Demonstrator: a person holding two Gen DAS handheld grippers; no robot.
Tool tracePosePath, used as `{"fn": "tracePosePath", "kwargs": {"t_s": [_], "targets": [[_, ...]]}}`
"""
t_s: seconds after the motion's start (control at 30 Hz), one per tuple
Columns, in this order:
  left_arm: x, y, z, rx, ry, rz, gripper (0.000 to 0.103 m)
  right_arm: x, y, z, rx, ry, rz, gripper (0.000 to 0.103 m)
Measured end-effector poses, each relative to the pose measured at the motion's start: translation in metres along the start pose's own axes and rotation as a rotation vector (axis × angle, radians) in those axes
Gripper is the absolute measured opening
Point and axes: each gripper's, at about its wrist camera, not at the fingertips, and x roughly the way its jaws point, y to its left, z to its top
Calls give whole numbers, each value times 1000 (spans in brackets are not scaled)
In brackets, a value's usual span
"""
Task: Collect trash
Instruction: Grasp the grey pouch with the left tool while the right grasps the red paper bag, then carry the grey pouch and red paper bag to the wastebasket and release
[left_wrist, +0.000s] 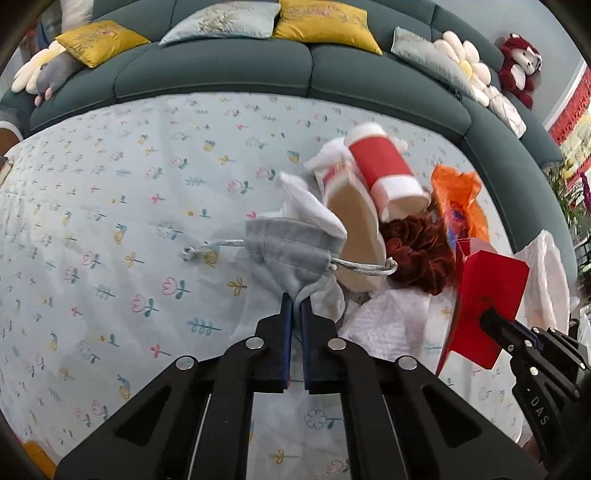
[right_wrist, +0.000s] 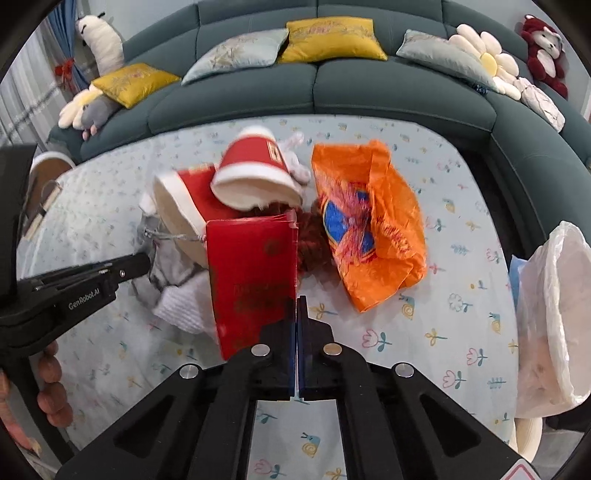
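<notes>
A pile of trash lies on the flowered tablecloth (left_wrist: 110, 221): two red and white paper cups (left_wrist: 384, 166) (right_wrist: 255, 170), white tissues (left_wrist: 388, 321), an orange snack bag (right_wrist: 369, 221) (left_wrist: 461, 199) and a dark red scrunchie (left_wrist: 421, 251). My left gripper (left_wrist: 295, 301) is shut on a grey drawstring pouch (left_wrist: 288, 251), seen in the right wrist view too (right_wrist: 166, 266). My right gripper (right_wrist: 297, 299) is shut on the edge of a flat red carton (right_wrist: 251, 280), held upright over the pile; it also shows in the left wrist view (left_wrist: 487, 295).
A teal sofa (right_wrist: 369, 85) with yellow and pale cushions and plush toys curves behind the table. A white plastic bag (right_wrist: 554, 314) stands open at the table's right edge.
</notes>
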Motion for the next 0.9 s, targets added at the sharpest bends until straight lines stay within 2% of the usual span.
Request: {"fn": "tracePosePath", "kwargs": {"t_s": [0.23,0.57,0.7,0.9], "targets": [[-43,-10,4,-6,-64,-15,4,-38,-7,13,43,-79,27,1],[-82,-61,14,84,-109,-61,4,-73,-35,25,97,-118,12,1],[-85,-93,19,144,-112,-66,4,-89,-50,34,81,-116,-39,1],[-85,-144,24,233,-109,-75,4,-113,-98,42,96,-80,-159,1]]}}
